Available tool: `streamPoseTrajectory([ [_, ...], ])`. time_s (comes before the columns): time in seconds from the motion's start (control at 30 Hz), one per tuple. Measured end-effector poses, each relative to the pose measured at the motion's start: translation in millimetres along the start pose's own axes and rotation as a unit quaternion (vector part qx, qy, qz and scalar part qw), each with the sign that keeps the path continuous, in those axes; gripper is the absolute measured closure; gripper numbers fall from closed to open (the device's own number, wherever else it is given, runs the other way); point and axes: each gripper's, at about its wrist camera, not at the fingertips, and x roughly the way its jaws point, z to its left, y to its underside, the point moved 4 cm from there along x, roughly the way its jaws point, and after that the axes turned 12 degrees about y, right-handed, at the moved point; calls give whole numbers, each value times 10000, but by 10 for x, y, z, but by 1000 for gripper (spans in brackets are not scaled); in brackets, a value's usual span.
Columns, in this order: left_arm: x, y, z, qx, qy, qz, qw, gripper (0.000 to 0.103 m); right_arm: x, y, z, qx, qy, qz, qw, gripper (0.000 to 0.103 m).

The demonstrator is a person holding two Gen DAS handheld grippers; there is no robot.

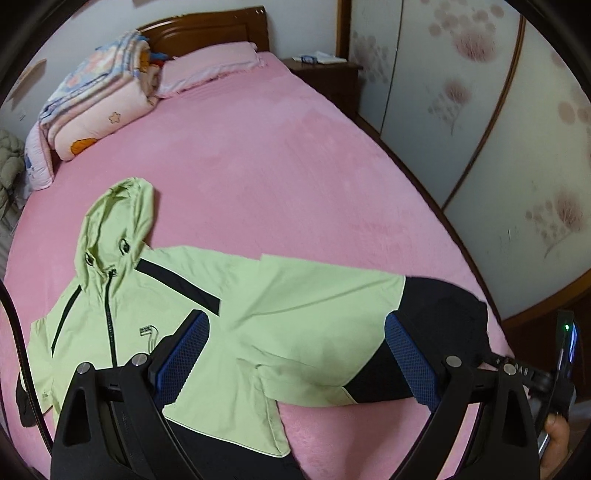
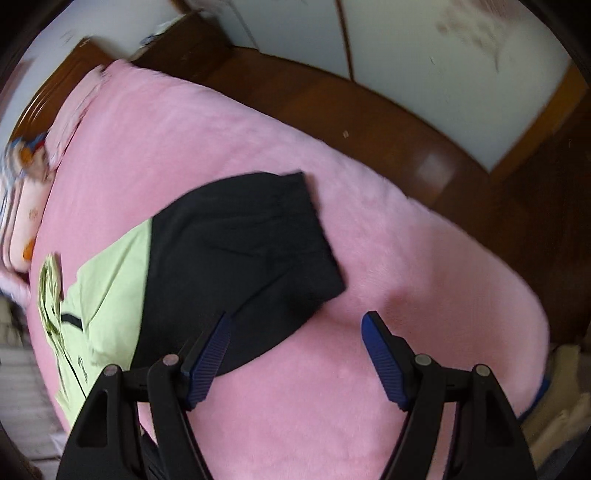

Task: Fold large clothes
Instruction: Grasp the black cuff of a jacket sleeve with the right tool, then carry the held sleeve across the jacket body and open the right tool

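A light green hooded jacket (image 1: 177, 317) with black trim lies front up on the pink bed (image 1: 277, 155), hood toward the headboard. Its one sleeve stretches right and ends in a black lower part (image 1: 439, 314). My left gripper (image 1: 295, 332) is open above the jacket's chest and sleeve, holding nothing. In the right wrist view the black sleeve end (image 2: 243, 254) lies flat on the bed (image 2: 406, 258) with the green body (image 2: 110, 288) to its left. My right gripper (image 2: 295, 321) is open just above the sleeve's near edge, empty. The right gripper's body (image 1: 565, 369) shows at the left view's right edge.
A folded floral quilt (image 1: 96, 99) and a pink pillow (image 1: 210, 66) lie by the wooden headboard (image 1: 207, 33). A dark nightstand (image 1: 325, 74) stands beside the bed. Flowered wardrobe doors (image 1: 480, 110) run along the right side, past the bed's wooden side rail (image 2: 369, 110).
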Motion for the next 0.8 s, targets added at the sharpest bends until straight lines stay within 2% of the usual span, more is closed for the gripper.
streamPoseTrajectory([
  [0.2, 45, 135, -26, 102, 21, 153, 9998, 8, 375, 8, -106, 406, -108, 432, 9982, 41],
  [0.33, 16, 196, 54, 71, -41, 168, 9998, 8, 461, -19, -105, 542, -243, 345, 9976, 49],
  [0.37, 4, 214, 88, 56, -99, 171, 9998, 8, 479, -32, -99, 572, -268, 328, 9975, 59],
  [0.4, -10, 225, 111, 45, -142, 169, 9997, 8, 496, -52, -79, 607, -351, 328, 9970, 79],
  [0.47, -34, 247, 185, 10, -257, 141, 9996, 8, 513, -84, -36, 629, -552, 378, 9958, 92],
  [0.53, -66, 263, 269, -19, -390, 109, 9992, 8, 441, -118, 6, 465, -402, 237, 9978, 93],
  [0.63, -115, 294, 465, -54, -801, 127, 9967, 8, 189, -112, 139, 154, -254, -120, 9995, 94],
  [0.7, -170, 315, 627, -143, -1007, 156, 9947, 8, -47, -121, 203, -4, -304, -401, 9987, 94],
  [0.8, -367, 362, 925, -443, -1115, 41, 9928, 8, -477, -94, 382, -296, -453, -881, 9946, 94],
])
